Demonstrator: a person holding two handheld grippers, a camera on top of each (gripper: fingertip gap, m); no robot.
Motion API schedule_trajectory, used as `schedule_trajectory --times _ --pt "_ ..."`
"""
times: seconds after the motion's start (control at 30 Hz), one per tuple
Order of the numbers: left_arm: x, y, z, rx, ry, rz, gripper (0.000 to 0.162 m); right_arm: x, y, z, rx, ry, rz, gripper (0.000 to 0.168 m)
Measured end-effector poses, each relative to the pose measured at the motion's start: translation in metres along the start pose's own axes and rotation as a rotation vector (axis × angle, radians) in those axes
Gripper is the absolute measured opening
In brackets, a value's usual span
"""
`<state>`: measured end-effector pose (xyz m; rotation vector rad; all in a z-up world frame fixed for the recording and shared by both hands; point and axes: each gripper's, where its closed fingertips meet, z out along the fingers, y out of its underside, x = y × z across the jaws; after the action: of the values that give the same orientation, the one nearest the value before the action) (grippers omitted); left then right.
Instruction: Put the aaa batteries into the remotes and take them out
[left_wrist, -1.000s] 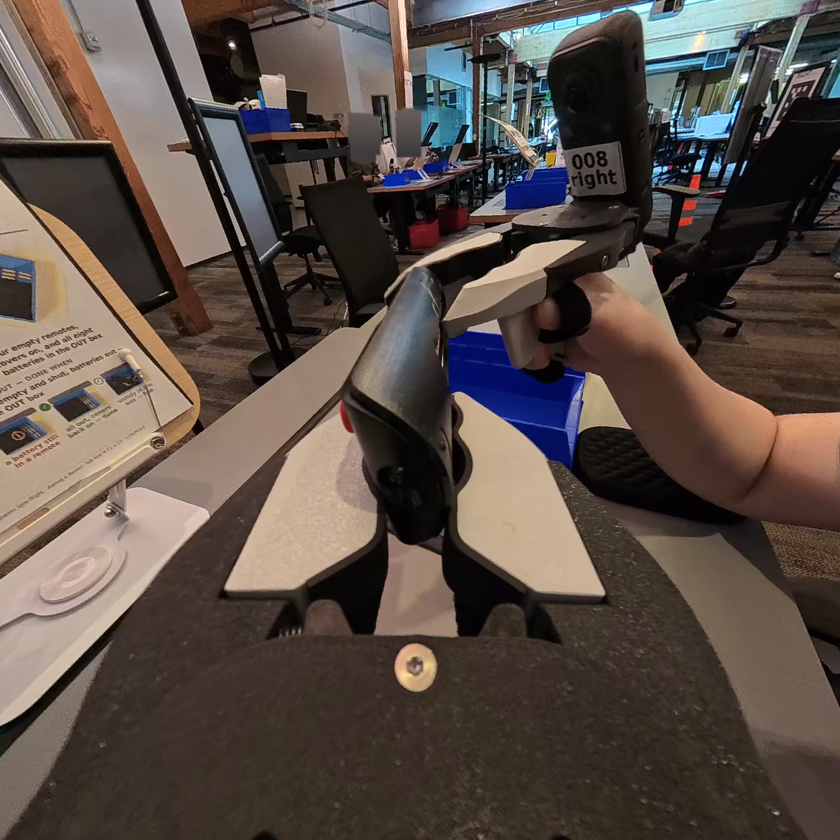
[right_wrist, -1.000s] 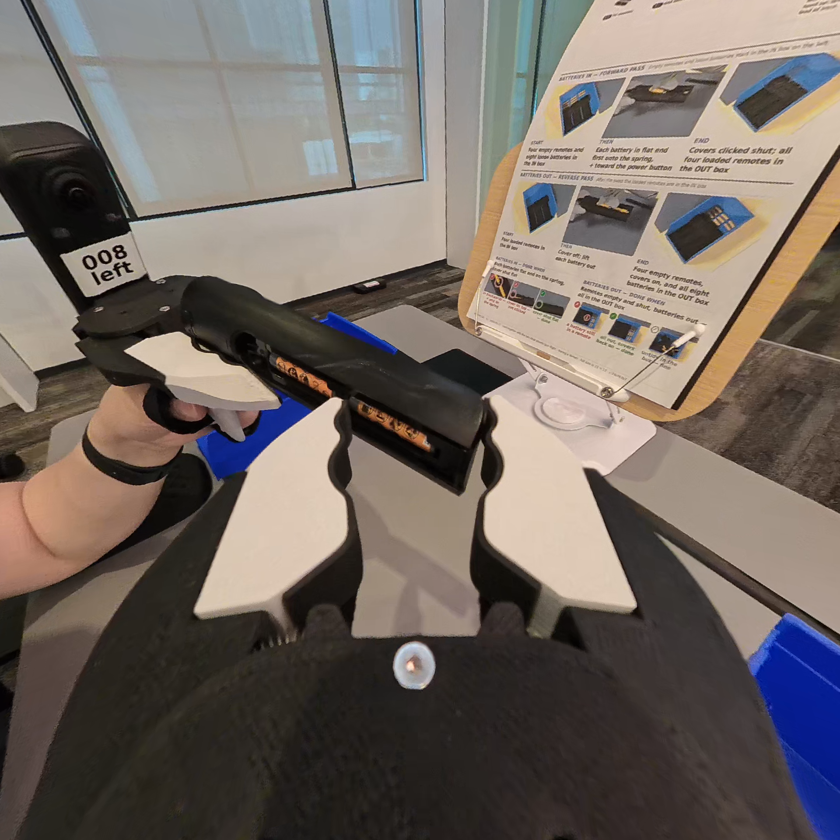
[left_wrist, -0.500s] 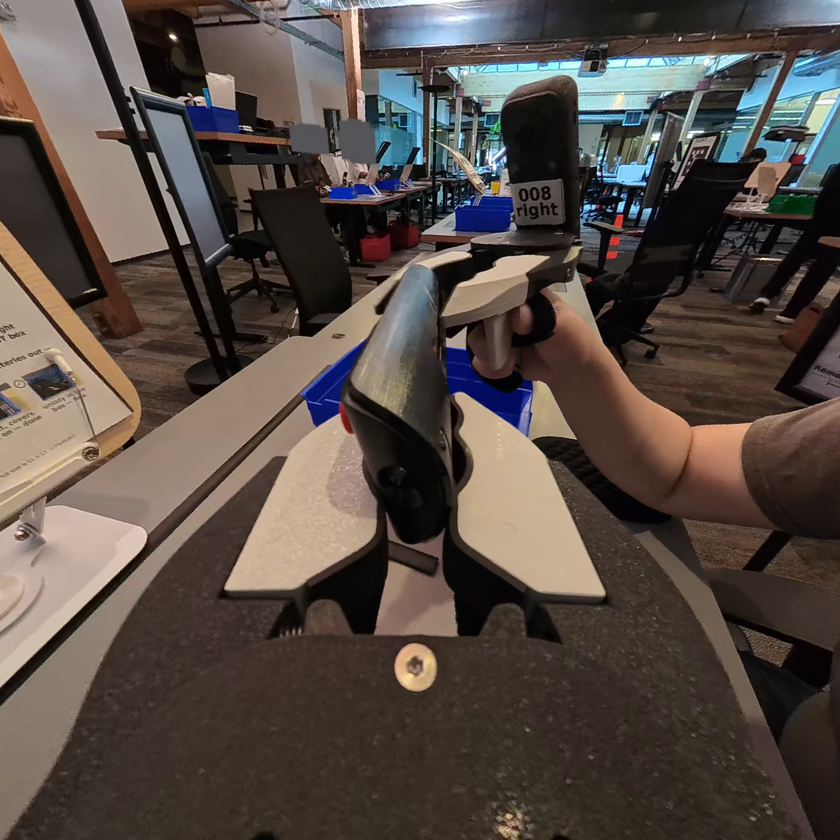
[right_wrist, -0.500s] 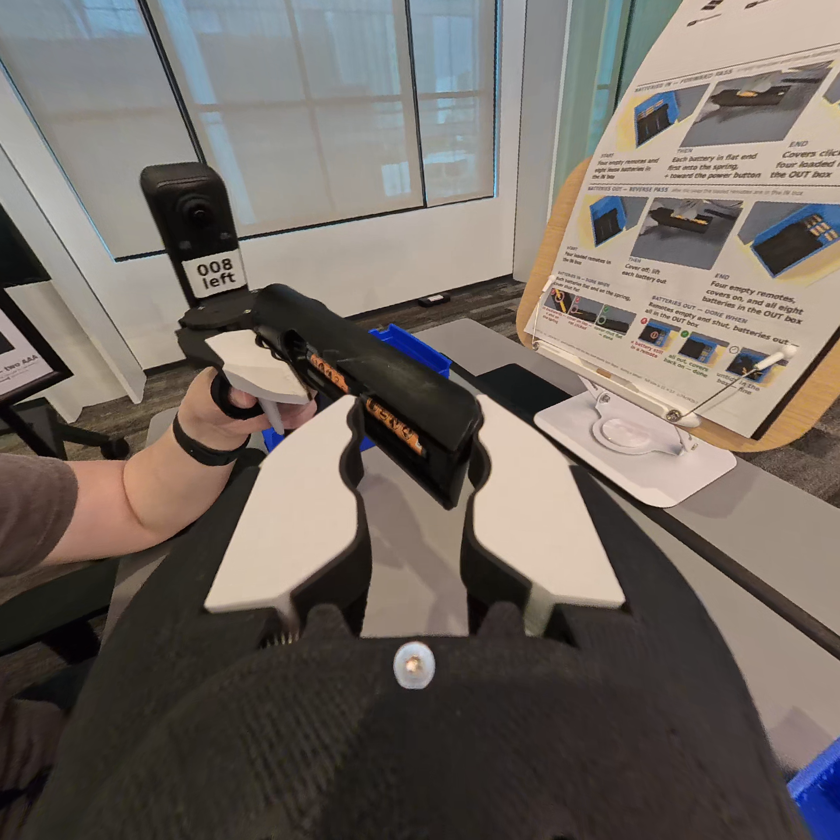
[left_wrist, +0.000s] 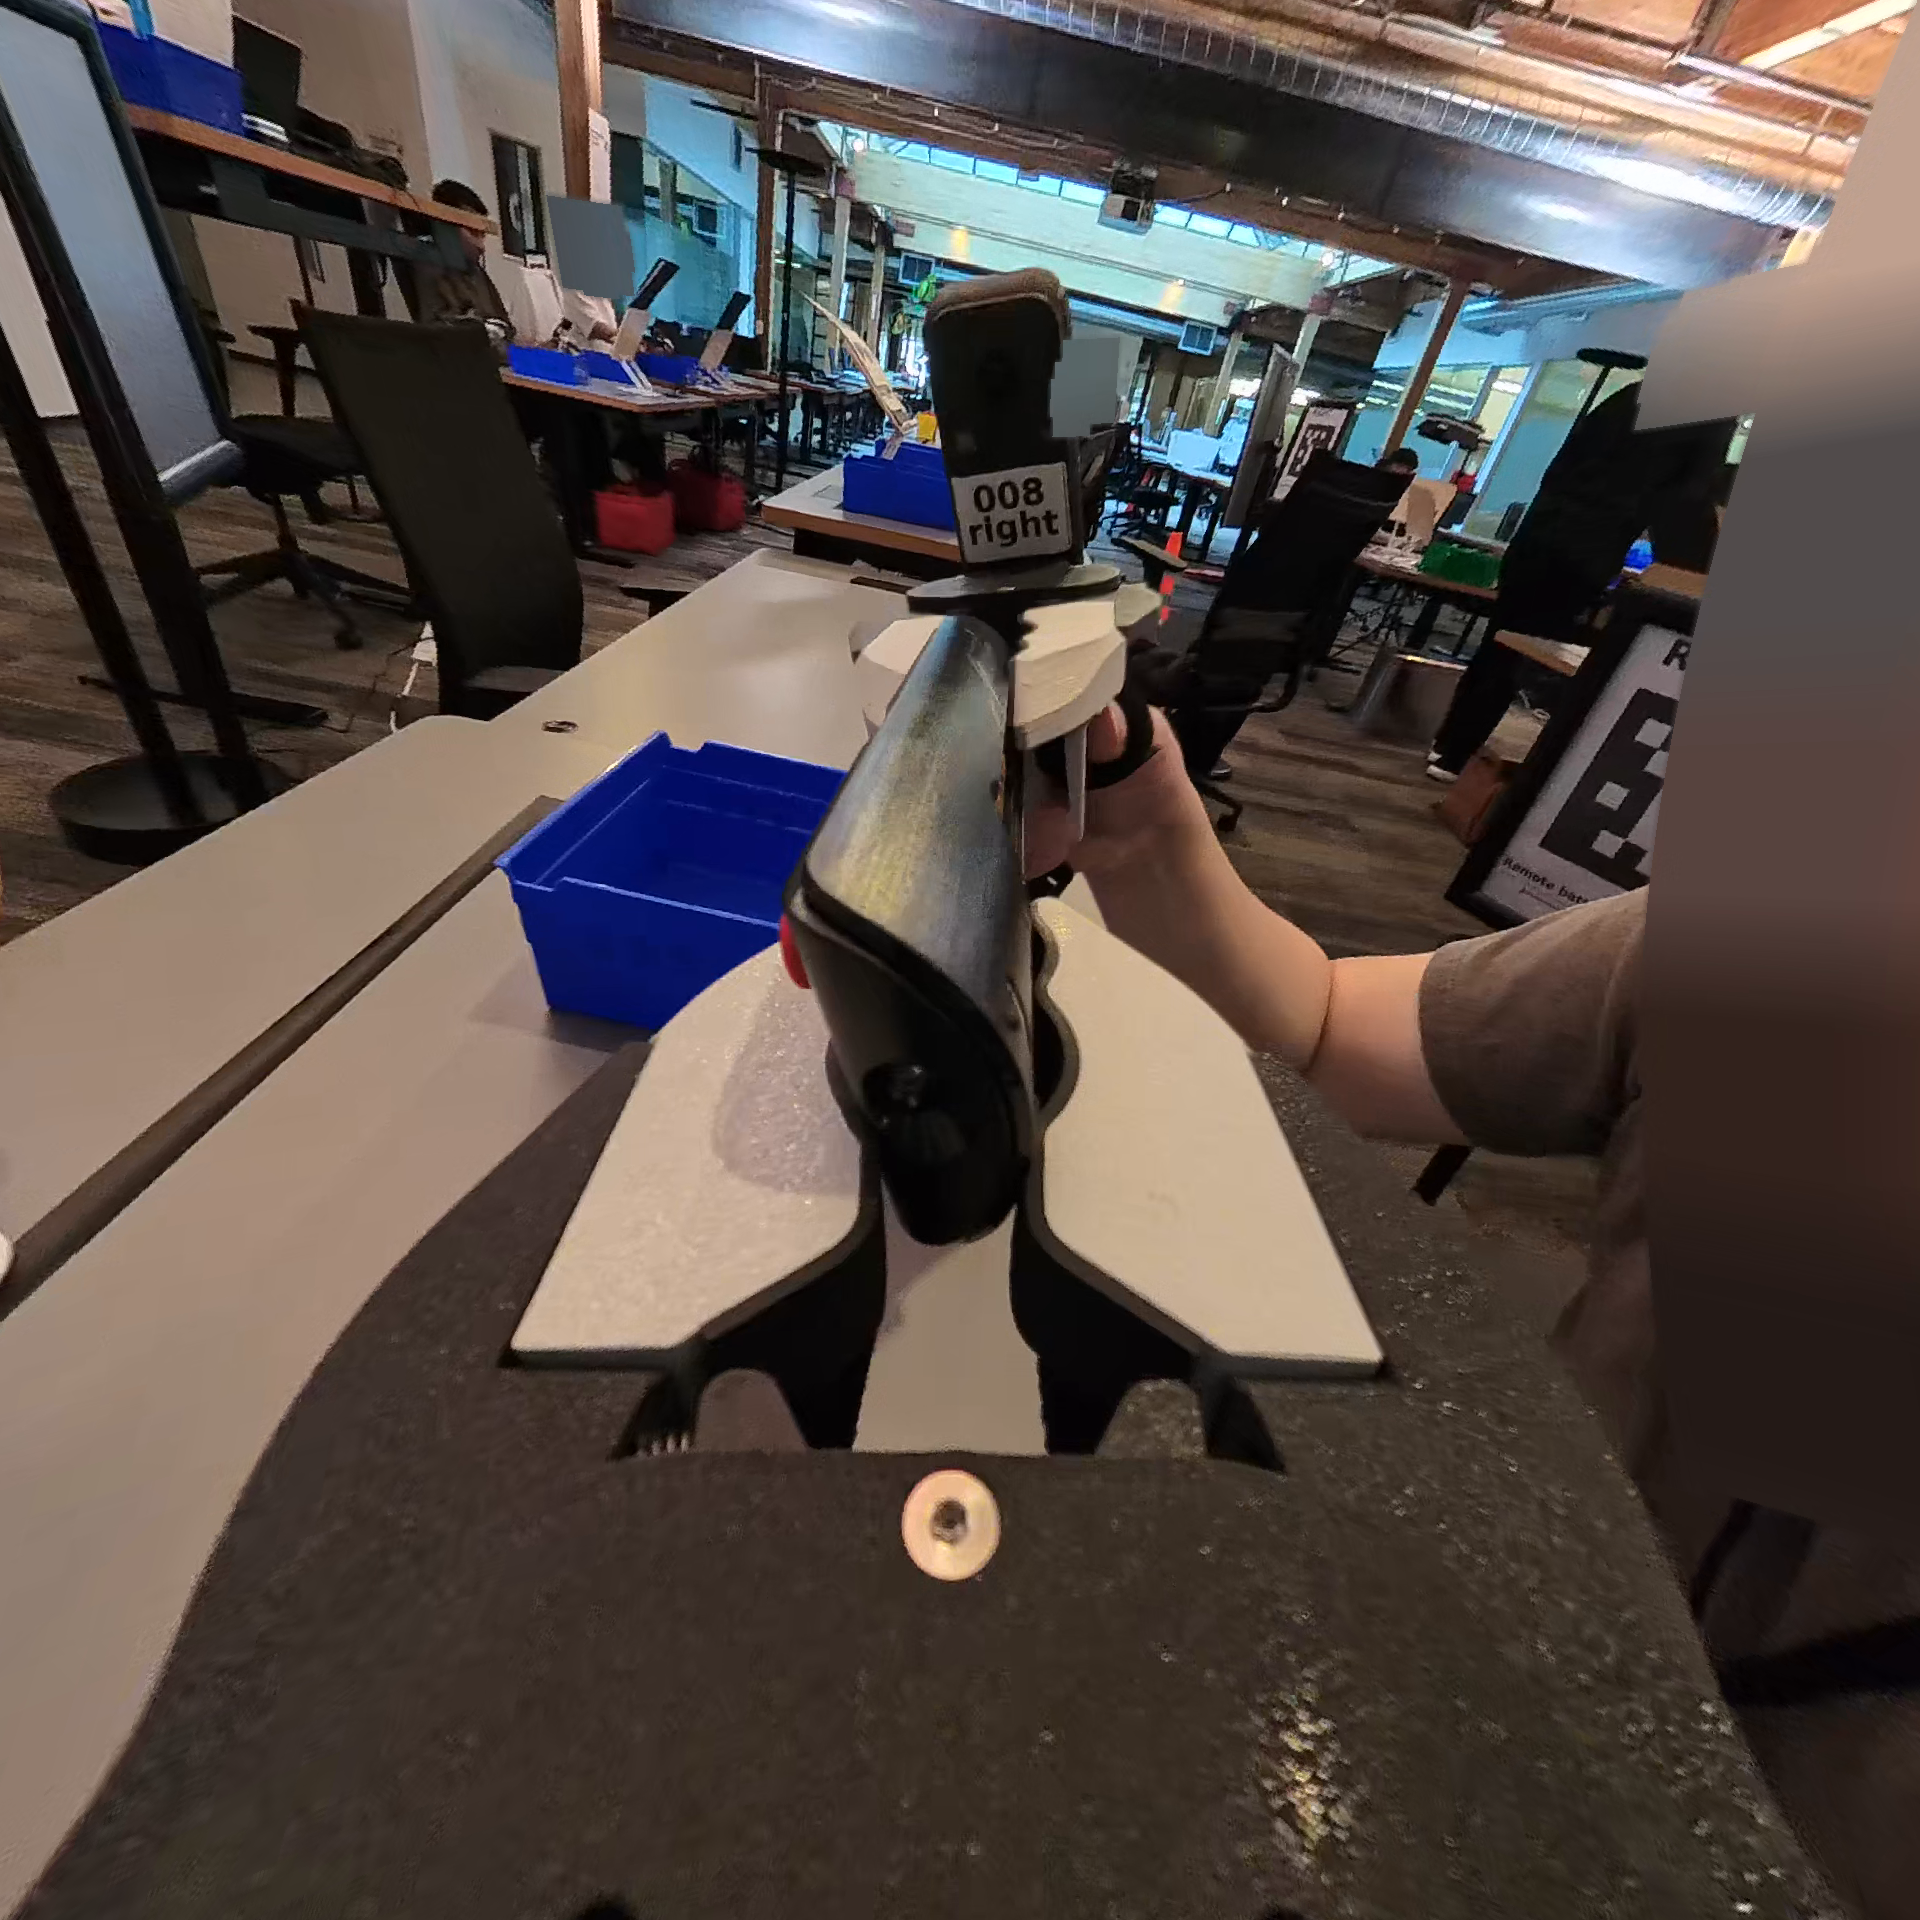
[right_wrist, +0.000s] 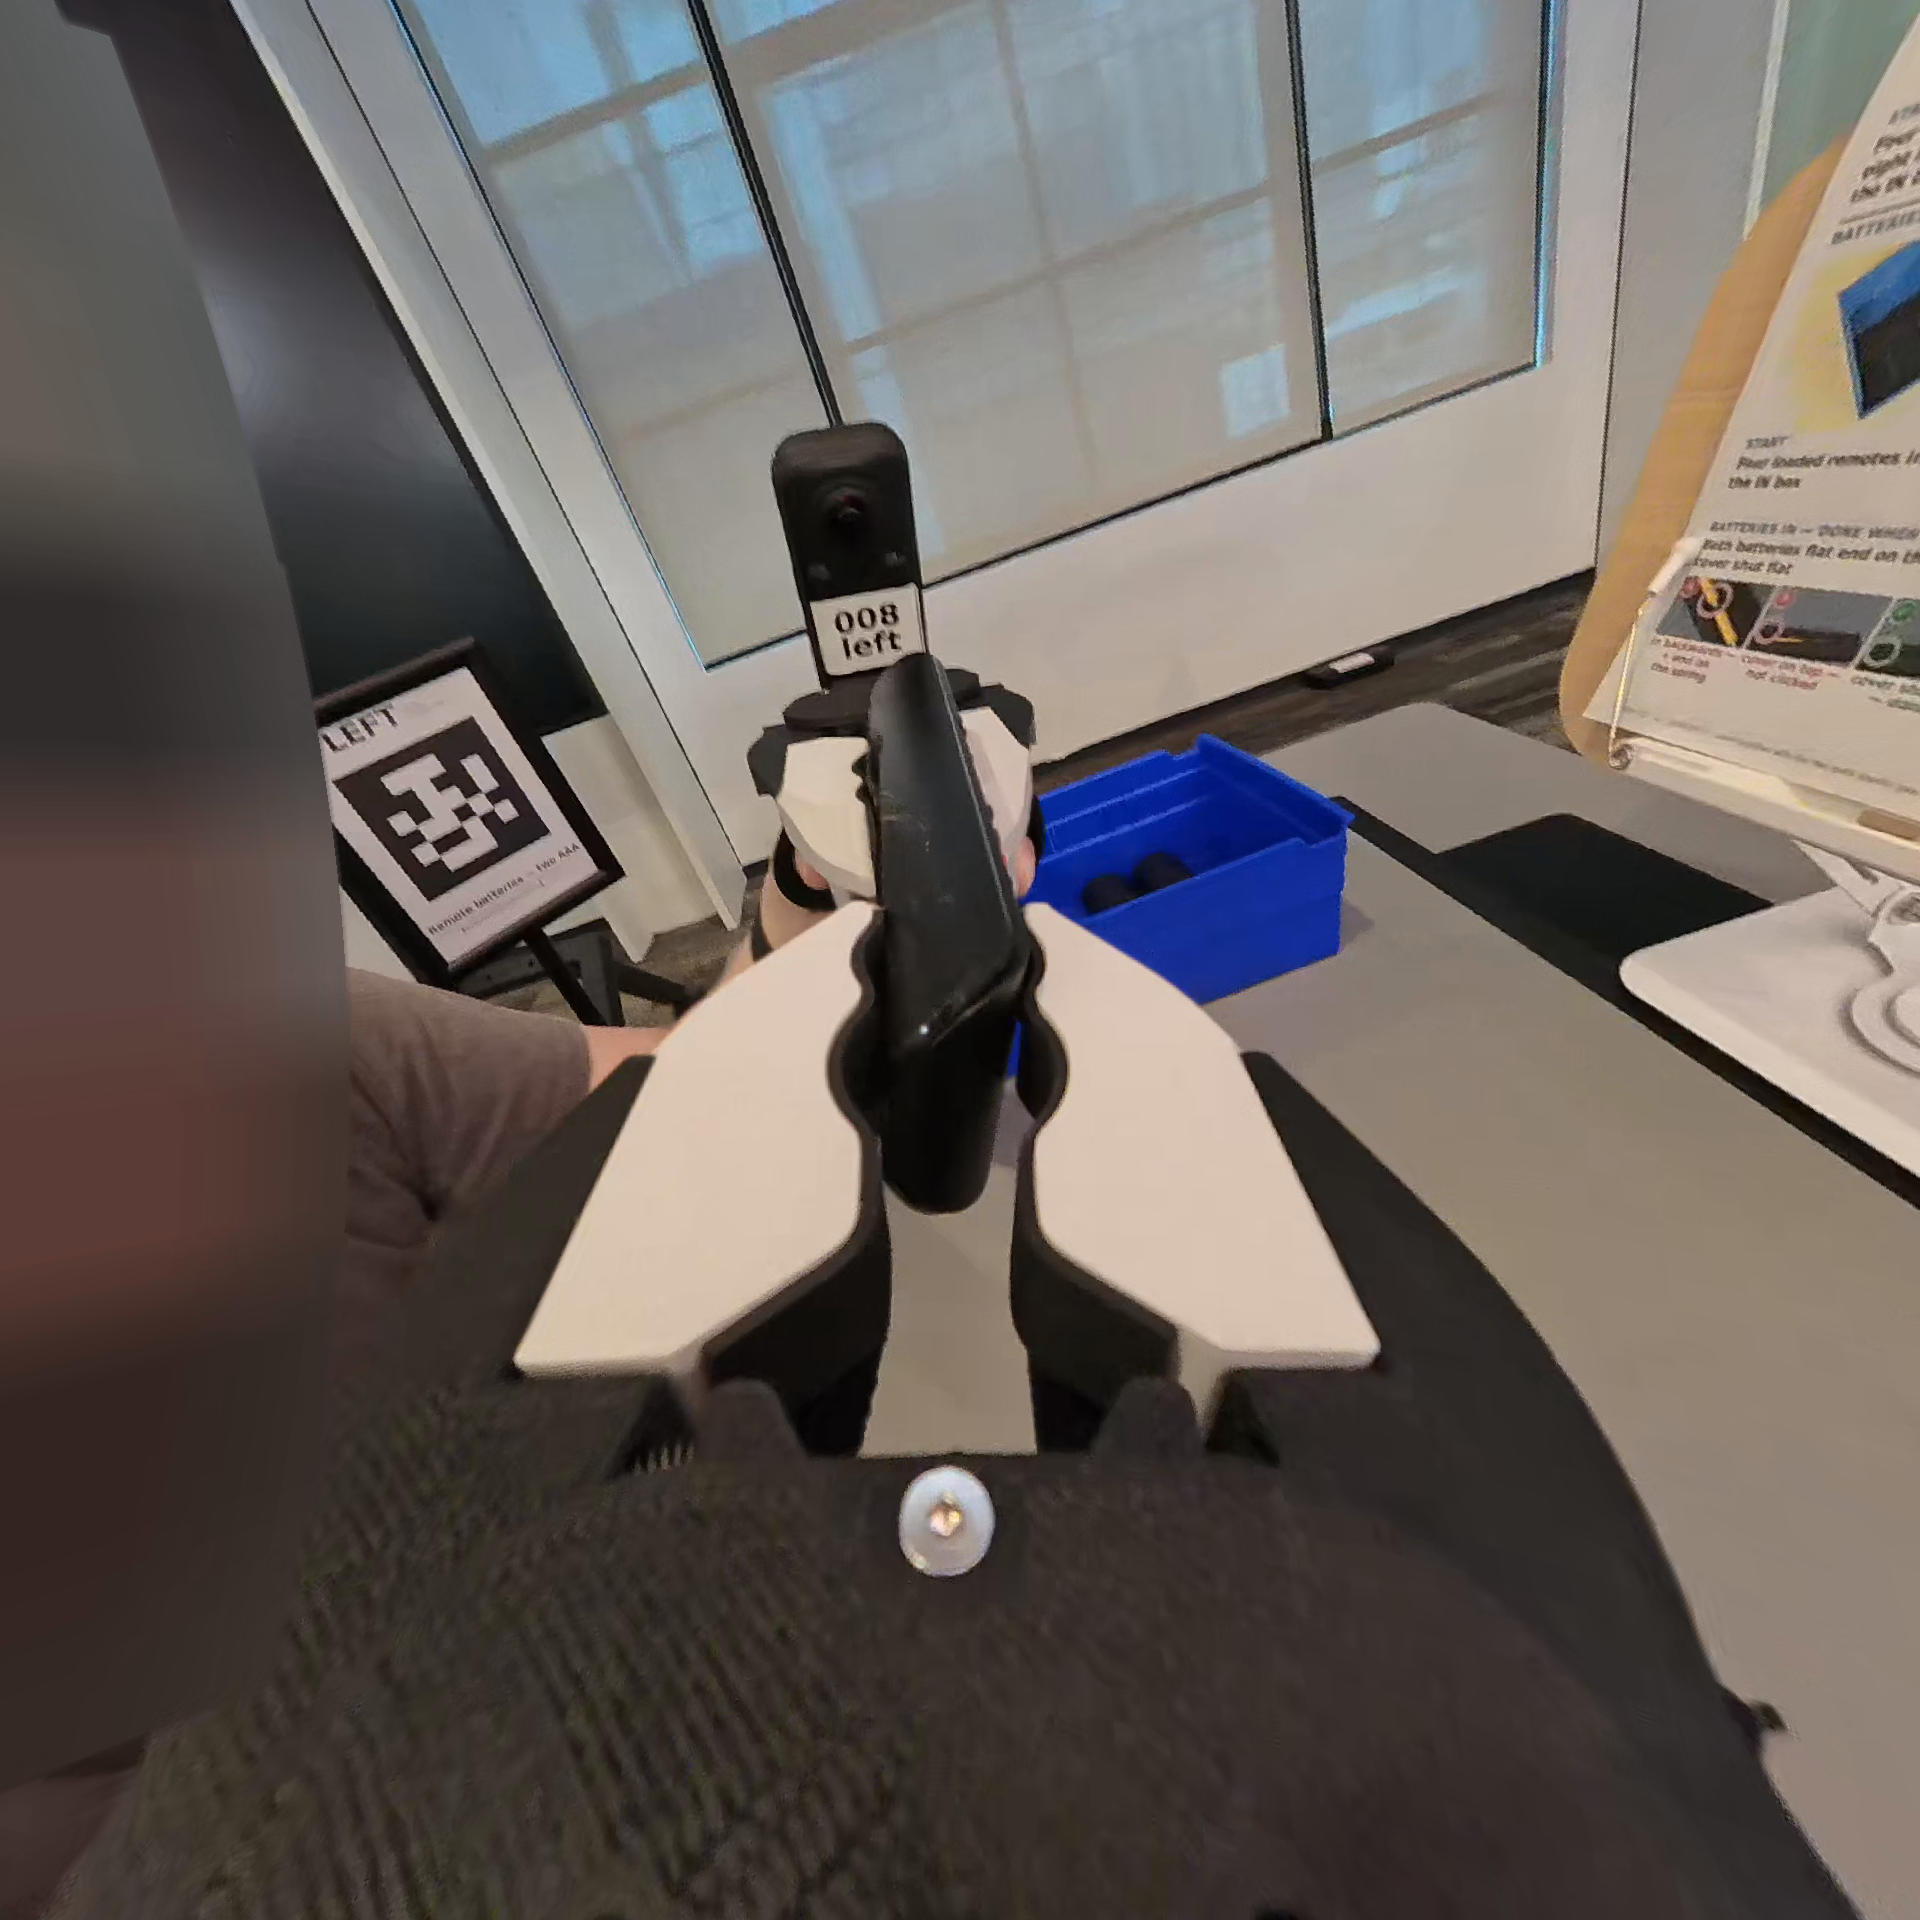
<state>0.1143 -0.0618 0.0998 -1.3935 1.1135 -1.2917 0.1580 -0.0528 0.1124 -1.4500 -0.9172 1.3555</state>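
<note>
Black remote (left_wrist: 925, 997) held in the air above grey table (left_wrist: 260, 935), clamped at both ends: left hand-held gripper (left_wrist: 951, 1049) pinching near end with red button, right hand-held gripper (right_wrist: 940, 1039) pinching the other end. Remote long axis running between the two, tilted on edge. Blue bin (left_wrist: 665, 883) on table beyond remote, left of it; second blue bin (right_wrist: 1195, 862) holding dark rounded items. Instruction board (right_wrist: 1787, 499) standing right of that bin.
</note>
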Motion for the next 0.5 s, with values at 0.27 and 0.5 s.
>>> schedule_trajectory --times 0.27,0.5 --pt "0.001 -0.001 -0.006 -0.018 0.007 0.017 0.024 -0.005 0.002 0.004 -0.008 -0.019 0.011 0.022" --pt "0.004 -0.002 -0.009 -0.028 0.024 0.021 0.023 -0.01 0.004 0.007 -0.039 -0.038 0.014 0.021"
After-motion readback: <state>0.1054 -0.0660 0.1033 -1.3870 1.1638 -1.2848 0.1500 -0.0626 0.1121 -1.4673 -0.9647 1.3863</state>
